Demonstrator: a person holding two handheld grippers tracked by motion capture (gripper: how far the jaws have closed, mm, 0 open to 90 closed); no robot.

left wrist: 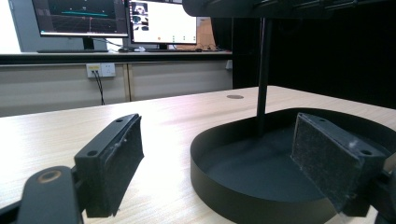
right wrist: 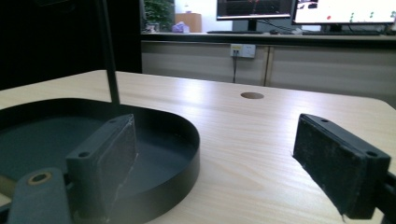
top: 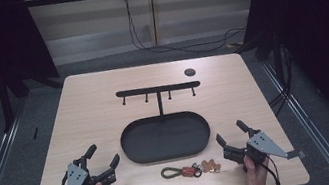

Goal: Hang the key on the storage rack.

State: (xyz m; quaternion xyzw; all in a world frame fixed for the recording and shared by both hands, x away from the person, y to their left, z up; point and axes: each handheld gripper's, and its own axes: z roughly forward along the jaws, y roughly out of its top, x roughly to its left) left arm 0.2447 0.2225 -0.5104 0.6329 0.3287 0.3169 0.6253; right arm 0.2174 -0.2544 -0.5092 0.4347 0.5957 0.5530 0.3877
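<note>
The keychain (top: pixel 190 170) lies flat on the table (top: pixel 91 120) near your edge, between your two grippers and just in front of the black oval tray (top: pixel 132 151). It runs from an olive-green cord loop on its left end, through an orange piece and some dark rings, to a small copper-coloured cluster on its right end. Nothing touches it.

Starting at your left: your left gripper (top: pixel 104 159) rests low over the table, left of the tray's near-left curve and well apart from the keychain. Its jaws stand wide apart with nothing between them. In the left gripper view the two black pads (left wrist: pixel 119 163) frame bare wood on one side and the tray's wall (left wrist: pixel 210 186) on the other, with the stand's thin upright post (left wrist: pixel 264 74) rising from the tray.

In the middle, the tray sits on the table with the post at its far edge, carrying a horizontal hook bar (top: pixel 158 89) with small pegs hanging under it. Beyond the bar, a round dark cable port (top: pixel 190 72) is set in the tabletop.

At your right: your right gripper (top: pixel 231 137) sits beside the tray's near-right curve, just to the right of the keychain's copper end but not touching it. Its jaws are also spread wide and hold nothing. In the right gripper view, one pad (right wrist: pixel 107 163) stands in front of the tray rim, the other over bare wood.
</note>
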